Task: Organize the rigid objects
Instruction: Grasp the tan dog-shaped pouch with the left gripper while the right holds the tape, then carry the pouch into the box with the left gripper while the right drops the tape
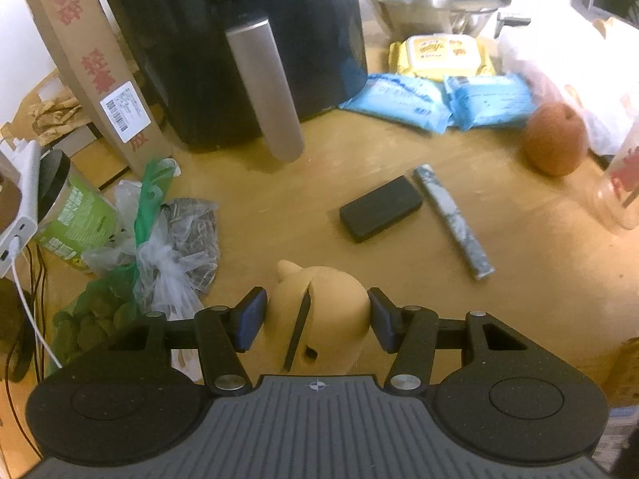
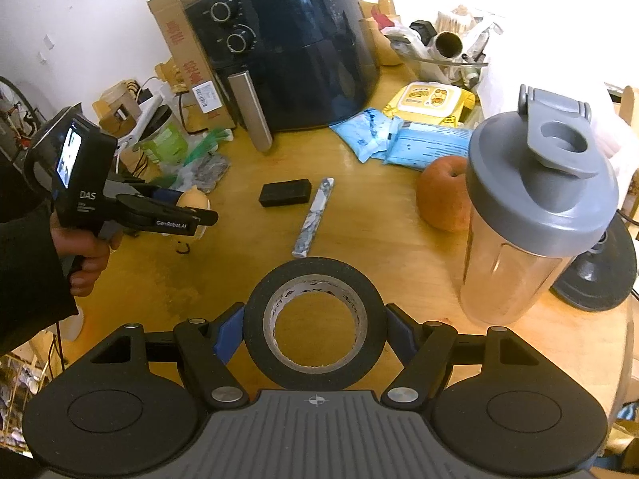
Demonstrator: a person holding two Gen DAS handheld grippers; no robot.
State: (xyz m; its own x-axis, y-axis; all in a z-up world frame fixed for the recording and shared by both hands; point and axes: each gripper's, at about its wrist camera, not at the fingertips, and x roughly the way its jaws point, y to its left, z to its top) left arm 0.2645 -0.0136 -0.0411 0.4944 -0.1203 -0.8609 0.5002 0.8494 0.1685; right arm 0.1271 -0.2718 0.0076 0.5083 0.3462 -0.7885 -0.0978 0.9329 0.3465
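Bare strip of table (image 2: 167, 279) runs from the near edge toward the black block (image 2: 285, 192) and marbled stick (image 2: 313, 219) at mid-surface. Far side blocked by air fryer (image 2: 303, 52); right edge by shaker bottle (image 2: 531, 215) and apple (image 2: 441, 195); left edge by bags (image 1: 159, 247).
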